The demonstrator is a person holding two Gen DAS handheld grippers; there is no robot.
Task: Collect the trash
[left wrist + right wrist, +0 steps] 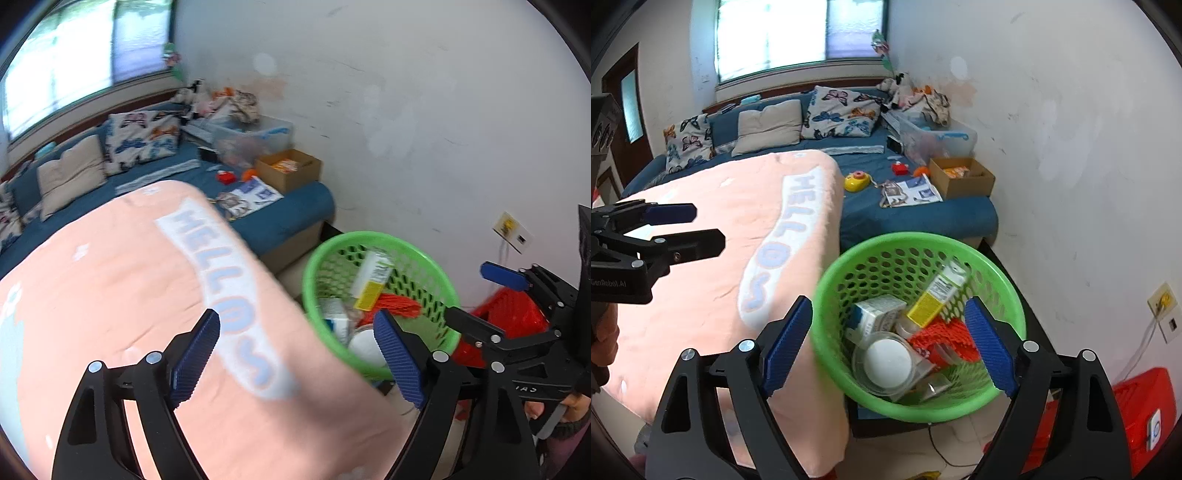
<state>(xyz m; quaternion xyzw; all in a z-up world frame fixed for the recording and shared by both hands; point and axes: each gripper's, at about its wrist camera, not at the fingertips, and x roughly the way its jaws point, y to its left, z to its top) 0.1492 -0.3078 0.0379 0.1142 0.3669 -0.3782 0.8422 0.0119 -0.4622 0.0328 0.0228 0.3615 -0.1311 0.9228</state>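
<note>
A green mesh basket [1008, 295] holds trash: a yellow and white carton [932, 297], a white box [877, 314], a clear round lid [888, 363] and red netting [951, 338]. The basket also shows in the left wrist view [314, 273]. My right gripper [888, 345] is open and empty, hovering just above the basket. My left gripper [297, 356] is open and empty over the pink blanket [110, 295], left of the basket. It also shows at the left edge of the right wrist view [690, 225].
The pink "HELLO" blanket [713, 258] covers a table beside the basket. Behind lies a blue sofa [923, 218] with pillows, a cardboard box [960, 177], papers and toys. A red crate [1145, 406] stands on the floor at right. A white wall [1071, 147] is close.
</note>
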